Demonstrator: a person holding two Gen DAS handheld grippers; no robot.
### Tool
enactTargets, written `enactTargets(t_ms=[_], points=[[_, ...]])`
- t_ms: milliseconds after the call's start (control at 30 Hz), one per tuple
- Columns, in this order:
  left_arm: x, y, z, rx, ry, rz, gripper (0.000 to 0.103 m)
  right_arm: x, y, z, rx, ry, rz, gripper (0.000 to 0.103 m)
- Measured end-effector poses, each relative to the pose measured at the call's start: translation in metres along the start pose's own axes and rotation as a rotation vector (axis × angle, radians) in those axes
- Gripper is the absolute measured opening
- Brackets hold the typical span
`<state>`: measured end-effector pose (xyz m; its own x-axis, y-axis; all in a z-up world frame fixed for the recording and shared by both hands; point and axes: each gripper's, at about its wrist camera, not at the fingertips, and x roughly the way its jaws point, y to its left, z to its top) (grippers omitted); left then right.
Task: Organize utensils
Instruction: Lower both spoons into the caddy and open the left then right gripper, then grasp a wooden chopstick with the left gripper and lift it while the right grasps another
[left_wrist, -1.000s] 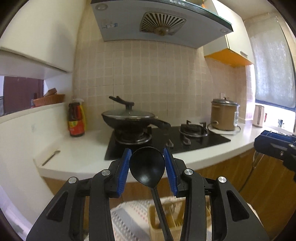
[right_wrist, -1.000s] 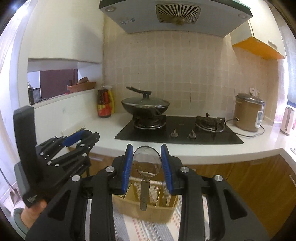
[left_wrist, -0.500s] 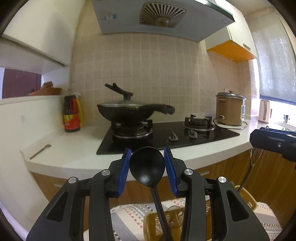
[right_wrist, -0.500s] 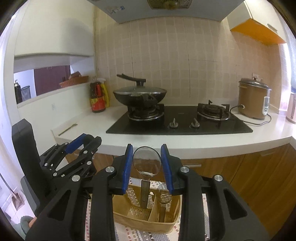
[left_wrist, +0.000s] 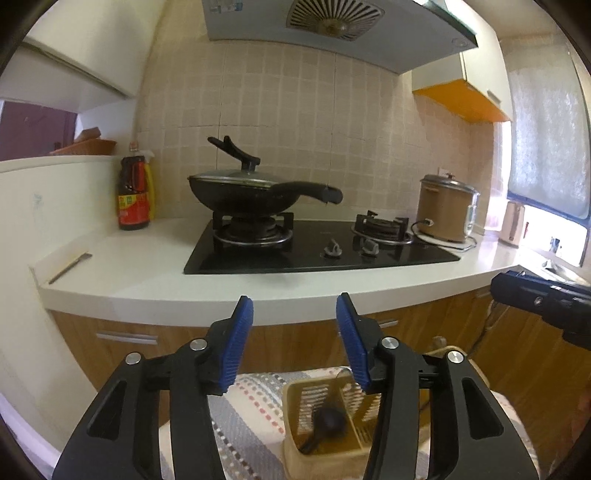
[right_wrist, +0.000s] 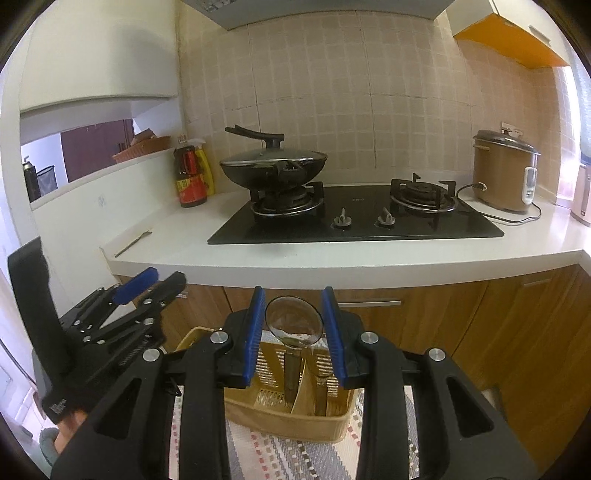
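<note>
My left gripper (left_wrist: 294, 306) hangs above a tan slotted utensil basket (left_wrist: 295, 397). Its jaws are opening and nothing is between the blue pads. A black plastic spoon (left_wrist: 327, 422) lies inside the basket's left compartment, bowl up. In the right wrist view, my right gripper (right_wrist: 293, 295) is shut on the bowl of a metal spoon (right_wrist: 293, 321). The spoon's handle hangs down into the basket (right_wrist: 288, 417). A second metal spoon (right_wrist: 320, 373) stands in the neighbouring compartment. The left gripper (right_wrist: 159, 282) shows at the left, held by a hand.
The basket sits on a striped, dotted cloth (right_wrist: 280, 454) below a white countertop (left_wrist: 147, 295) with wooden cabinet fronts. On the counter are a black hob with a lidded wok (left_wrist: 247, 192), a sauce bottle (left_wrist: 133, 192), a rice cooker (left_wrist: 445, 208) and a thin utensil (left_wrist: 70, 266).
The left jaws have opened and the black spoon has dropped out of them into the basket. Both grippers have sunk toward the basket. The right gripper still grips the metal spoon.
</note>
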<state>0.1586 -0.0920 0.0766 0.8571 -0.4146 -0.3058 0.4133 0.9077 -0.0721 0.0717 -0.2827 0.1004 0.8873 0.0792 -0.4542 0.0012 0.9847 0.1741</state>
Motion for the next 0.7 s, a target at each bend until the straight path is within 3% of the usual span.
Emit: enactTargets(t_ms=[367, 567, 700], points=[[-0.082, -0.005, -0.006, 0.023, -0.026, 0.002, 0.057, -0.053, 0.014, -0.014, -0.015, -0.007, 0.003, 0.029], [-0.11, 0.0, -0.03, 0.014, 0.067, -0.016, 0.057, -0.065, 0.014, -0.04, -0.005, 0.065, 0.009, 0.029], [-0.11, 0.007, -0.058, -0.016, 0.202, -0.045, 0.057, -0.06, 0.008, -0.065, 0.02, 0.159, 0.019, 0.029]])
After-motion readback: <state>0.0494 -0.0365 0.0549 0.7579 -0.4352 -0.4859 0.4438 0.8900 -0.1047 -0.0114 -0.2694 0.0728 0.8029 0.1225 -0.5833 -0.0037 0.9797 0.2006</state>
